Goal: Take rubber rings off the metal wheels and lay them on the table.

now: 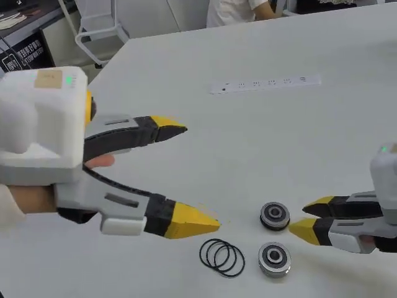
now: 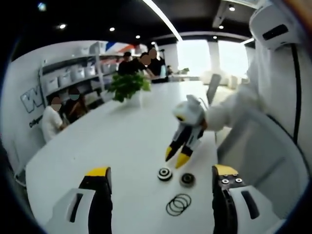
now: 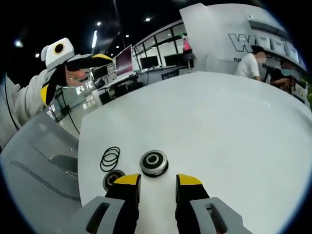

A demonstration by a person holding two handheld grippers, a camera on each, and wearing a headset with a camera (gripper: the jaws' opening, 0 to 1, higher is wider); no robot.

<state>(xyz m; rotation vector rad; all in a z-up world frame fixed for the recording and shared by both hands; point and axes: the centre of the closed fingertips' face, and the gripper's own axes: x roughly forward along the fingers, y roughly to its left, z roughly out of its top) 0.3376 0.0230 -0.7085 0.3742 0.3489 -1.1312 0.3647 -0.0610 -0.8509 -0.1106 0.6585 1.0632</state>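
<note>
Rings (image 1: pixel 222 256) are lying loose on the table (image 1: pixel 248 143) in the head view, three of them overlapping. One wheel (image 1: pixel 274 259) is sitting just right of the rings, the far wheel (image 1: pixel 274 215) beyond and right of them. I am holding the left gripper (image 1: pixel 201 176) above and left of the rings, jaws spread wide, gripping nothing. The right gripper (image 1: pixel 298 218) is pointing in from the right of the rings, tips just beside the far wheel, jaws parted a little and empty. A power strip (image 1: pixel 267 82) is lying well beyond the rings.

In the left gripper view I am looking between wide-spread jaws at the rings (image 2: pixel 178 204), both wheels just beyond them, the right gripper (image 2: pixel 174 161) hanging over those.

In the right gripper view the jaws are standing slightly apart; the rings (image 3: pixel 110 158) are lying to the left, the far wheel (image 3: pixel 154 163) just right of them, the left gripper (image 3: pixel 75 76) hovering high beyond the rings.
</note>
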